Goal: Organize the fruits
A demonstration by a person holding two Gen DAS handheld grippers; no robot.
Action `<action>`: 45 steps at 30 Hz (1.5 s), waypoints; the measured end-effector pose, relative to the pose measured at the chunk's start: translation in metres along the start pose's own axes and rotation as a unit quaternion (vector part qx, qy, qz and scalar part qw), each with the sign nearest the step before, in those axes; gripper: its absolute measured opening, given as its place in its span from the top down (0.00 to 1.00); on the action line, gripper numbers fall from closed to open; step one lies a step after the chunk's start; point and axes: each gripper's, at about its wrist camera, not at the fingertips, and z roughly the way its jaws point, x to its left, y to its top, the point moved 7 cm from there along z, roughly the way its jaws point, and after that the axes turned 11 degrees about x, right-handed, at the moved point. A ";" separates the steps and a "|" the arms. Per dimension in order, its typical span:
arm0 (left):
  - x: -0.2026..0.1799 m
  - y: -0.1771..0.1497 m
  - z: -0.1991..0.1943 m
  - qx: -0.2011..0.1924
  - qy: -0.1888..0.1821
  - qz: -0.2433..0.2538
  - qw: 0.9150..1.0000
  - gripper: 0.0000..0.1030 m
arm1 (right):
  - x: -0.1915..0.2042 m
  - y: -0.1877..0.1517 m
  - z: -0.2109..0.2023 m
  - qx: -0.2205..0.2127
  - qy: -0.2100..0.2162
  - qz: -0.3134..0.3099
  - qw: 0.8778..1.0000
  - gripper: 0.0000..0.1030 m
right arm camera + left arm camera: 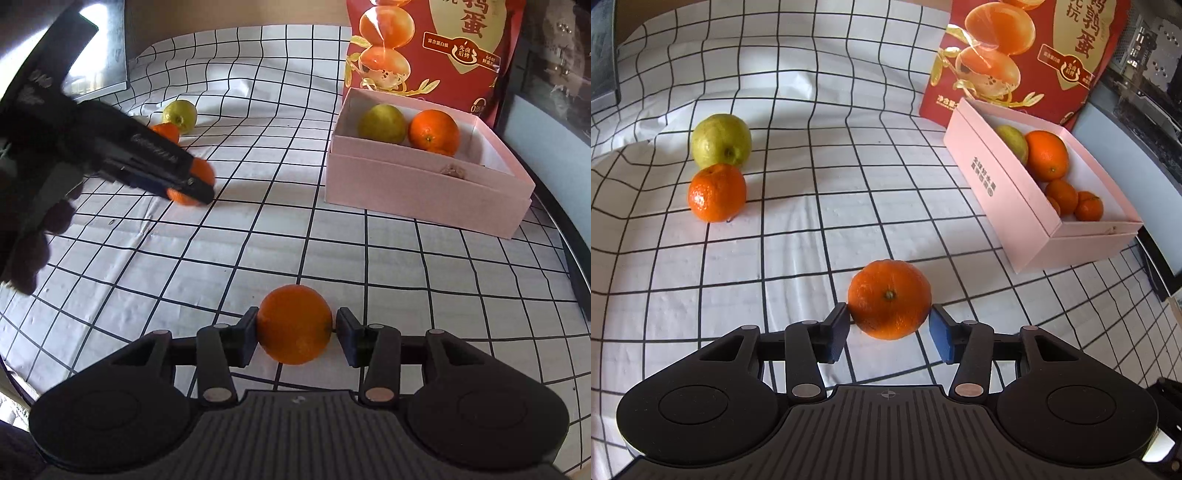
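Checked white cloth [812, 229] (rumpled), pink box [1008, 206], red bag [1052, 55]

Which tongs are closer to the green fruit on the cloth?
Left. The left tongs, around an orange, sit just in front of the green fruit. The right tongs, around another orange, are much farther back.

Bright daylight, soft shadows, fisheye-warped edges

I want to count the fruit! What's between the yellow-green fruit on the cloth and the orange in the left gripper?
One orange, touching the yellow-green fruit. From there to the held orange, bare checked cloth, seen from the left wrist.
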 end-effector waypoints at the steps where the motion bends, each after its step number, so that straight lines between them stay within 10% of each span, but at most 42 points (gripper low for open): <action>1: 0.000 -0.001 0.000 0.000 -0.003 0.000 1.000 0.49 | 0.000 -0.001 -0.001 0.000 0.001 0.000 1.000 0.58; 24: -0.067 -0.056 -0.020 0.048 -0.102 0.056 0.992 0.50 | -0.041 0.008 -0.006 -0.001 -0.007 0.052 0.999 0.64; 29: -0.078 -0.031 -0.027 0.025 -0.115 0.057 0.991 0.57 | -0.067 0.024 -0.008 -0.009 -0.023 0.061 0.998 0.64; 30: -0.083 -0.021 -0.032 0.012 -0.118 0.061 0.991 0.88 | -0.071 0.032 -0.011 -0.017 -0.026 0.058 0.998 0.64; 31: -0.088 -0.009 -0.037 -0.002 -0.126 0.064 0.990 0.93 | -0.077 0.041 -0.016 -0.028 -0.029 0.055 0.998 0.64; 38: -0.123 0.066 -0.054 -0.070 -0.123 0.099 0.985 0.89 | -0.129 0.134 -0.055 -0.092 -0.036 0.063 0.993 0.64; 45: -0.112 0.041 -0.026 -0.042 -0.113 0.096 0.988 0.85 | -0.148 0.148 -0.039 -0.072 -0.036 0.065 0.995 0.64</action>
